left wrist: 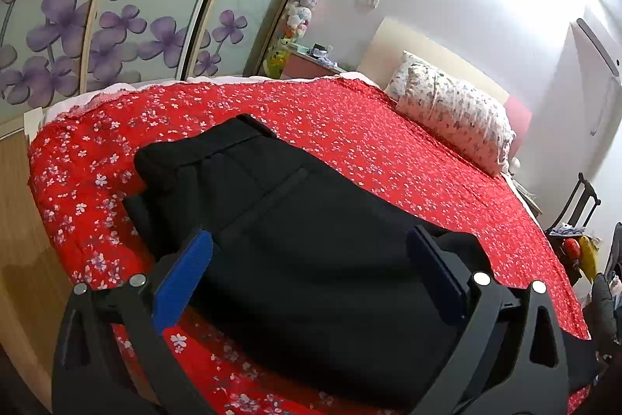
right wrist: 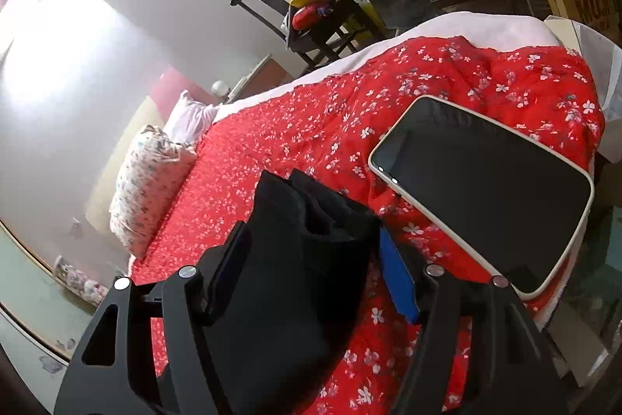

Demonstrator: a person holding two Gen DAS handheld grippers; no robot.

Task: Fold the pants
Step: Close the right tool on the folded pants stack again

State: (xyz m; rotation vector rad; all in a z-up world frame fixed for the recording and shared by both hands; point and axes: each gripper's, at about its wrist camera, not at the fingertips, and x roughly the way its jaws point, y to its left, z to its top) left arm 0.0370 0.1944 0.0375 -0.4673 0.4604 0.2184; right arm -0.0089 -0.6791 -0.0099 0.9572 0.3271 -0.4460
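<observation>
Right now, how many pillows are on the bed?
2. A floral pillow lies at the head of the red bedspread; a plain pale pillow sits behind it against the headboard. The left view shows only the floral one clearly; others could be hidden.

Pants (left wrist: 311, 244) lower part cut off by frame edge.

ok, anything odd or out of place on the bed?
Yes: a phone lies screen-up on the red floral bedspread, close beside the black pants that sit between the right gripper fingers. It could get in the way of the fold.
</observation>
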